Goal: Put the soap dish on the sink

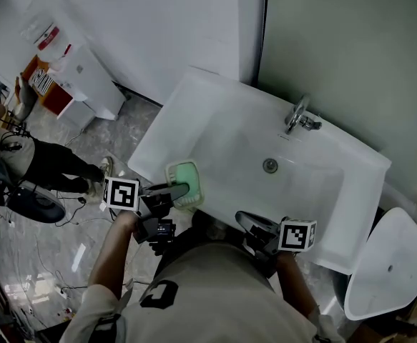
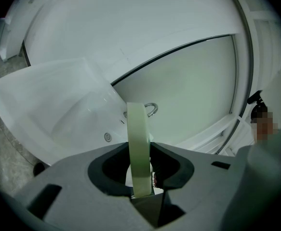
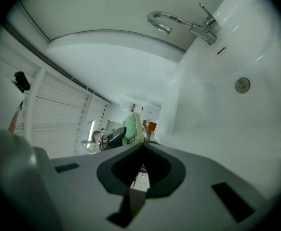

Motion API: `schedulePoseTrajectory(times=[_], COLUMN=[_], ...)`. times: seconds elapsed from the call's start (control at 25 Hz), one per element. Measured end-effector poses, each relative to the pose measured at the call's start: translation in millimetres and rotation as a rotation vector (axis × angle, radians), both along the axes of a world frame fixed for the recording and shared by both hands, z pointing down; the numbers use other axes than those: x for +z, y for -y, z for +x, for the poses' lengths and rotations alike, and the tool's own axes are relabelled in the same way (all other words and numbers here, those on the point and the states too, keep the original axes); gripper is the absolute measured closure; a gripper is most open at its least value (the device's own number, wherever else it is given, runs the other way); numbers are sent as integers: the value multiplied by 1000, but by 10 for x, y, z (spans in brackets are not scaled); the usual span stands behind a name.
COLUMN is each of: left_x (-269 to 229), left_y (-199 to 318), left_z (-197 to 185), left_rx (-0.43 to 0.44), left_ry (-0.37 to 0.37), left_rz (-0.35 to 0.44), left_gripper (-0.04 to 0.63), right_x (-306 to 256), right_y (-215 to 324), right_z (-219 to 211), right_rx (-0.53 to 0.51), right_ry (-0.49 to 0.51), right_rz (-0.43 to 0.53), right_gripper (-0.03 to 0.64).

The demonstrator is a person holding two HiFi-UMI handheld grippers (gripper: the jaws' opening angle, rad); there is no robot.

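A pale green soap dish [image 1: 185,183] hangs over the front left rim of the white sink [image 1: 222,123], clamped in my left gripper [image 1: 178,190]. The left gripper view shows the dish [image 2: 139,143] edge-on, with both jaws pressed against its sides. The sink basin [image 2: 58,109] and faucet [image 2: 151,109] lie beyond it. My right gripper [image 1: 249,222] hovers at the sink's front edge, right of the dish, with its jaws closed together and nothing between them. The right gripper view takes in the dish [image 3: 130,127], the faucet [image 3: 179,22] and the drain [image 3: 242,84].
The faucet [image 1: 299,116] stands at the sink's back rim and the drain [image 1: 270,166] is mid-basin. A white fixture [image 1: 390,263] sits right of the sink. A white cabinet [image 1: 79,77] and another person [image 1: 47,164] are on the tiled floor to the left.
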State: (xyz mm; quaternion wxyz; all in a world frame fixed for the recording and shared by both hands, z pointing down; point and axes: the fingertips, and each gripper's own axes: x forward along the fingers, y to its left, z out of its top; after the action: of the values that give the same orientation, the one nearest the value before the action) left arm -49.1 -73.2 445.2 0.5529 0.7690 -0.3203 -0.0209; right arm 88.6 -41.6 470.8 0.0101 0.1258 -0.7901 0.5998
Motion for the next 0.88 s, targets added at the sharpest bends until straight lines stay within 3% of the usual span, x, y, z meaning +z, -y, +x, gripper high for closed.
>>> schedulePoseTrajectory(times=[0.32, 0.88], left_x=[71, 293], left_y=[259, 774], left_z=[-255, -1386], left_rx=[68, 187], left_ry=[-50, -98], left_rz=[5, -4], left_gripper=[468, 468], right_x=[0, 68], right_y=[163, 538], right_z=[-227, -1445], right_rx=[75, 110], right_ry=[-34, -138], right_rz=[11, -6], right_gripper=[607, 607])
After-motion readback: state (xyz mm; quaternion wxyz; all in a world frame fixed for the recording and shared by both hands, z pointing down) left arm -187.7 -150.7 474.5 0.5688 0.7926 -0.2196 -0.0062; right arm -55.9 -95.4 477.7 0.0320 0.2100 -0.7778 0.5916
